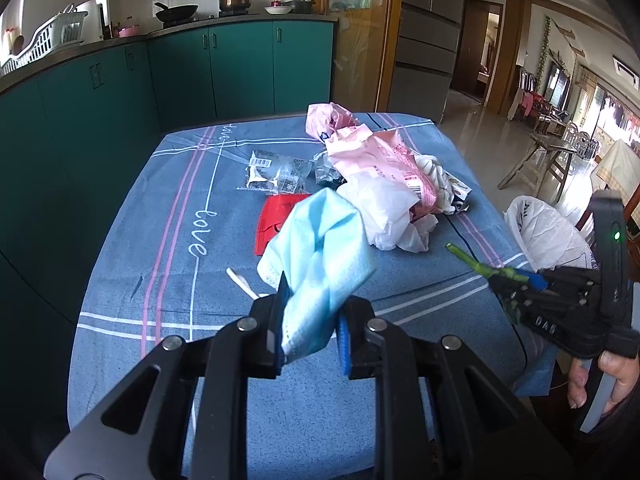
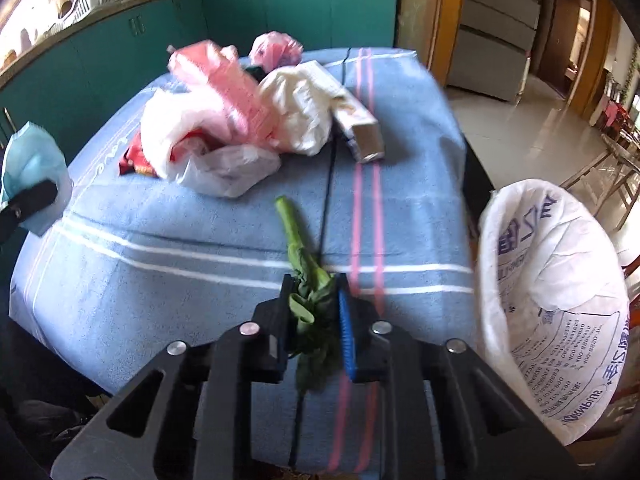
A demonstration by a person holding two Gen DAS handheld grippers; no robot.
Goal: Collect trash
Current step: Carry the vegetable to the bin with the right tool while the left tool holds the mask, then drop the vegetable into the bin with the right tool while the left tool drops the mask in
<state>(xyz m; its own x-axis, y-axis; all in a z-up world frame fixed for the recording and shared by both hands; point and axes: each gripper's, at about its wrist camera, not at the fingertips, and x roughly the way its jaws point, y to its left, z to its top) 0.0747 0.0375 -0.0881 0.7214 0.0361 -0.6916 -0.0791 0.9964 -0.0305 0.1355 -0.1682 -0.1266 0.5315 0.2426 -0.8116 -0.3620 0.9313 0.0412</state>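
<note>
Two grippers, each loaded: the left gripper is clamped on a blue face mask, the right gripper on a green vegetable stalk, its jaws narrow around the leafy end. Both hang above the worktop's near edge. One white sack gapes just off the right edge. The limp stalk could slip out before reaching the sack, or the mask's loose strap could snag. Heaped toward the far edge: one carton, one red wrapper, several plastic bags.
</note>
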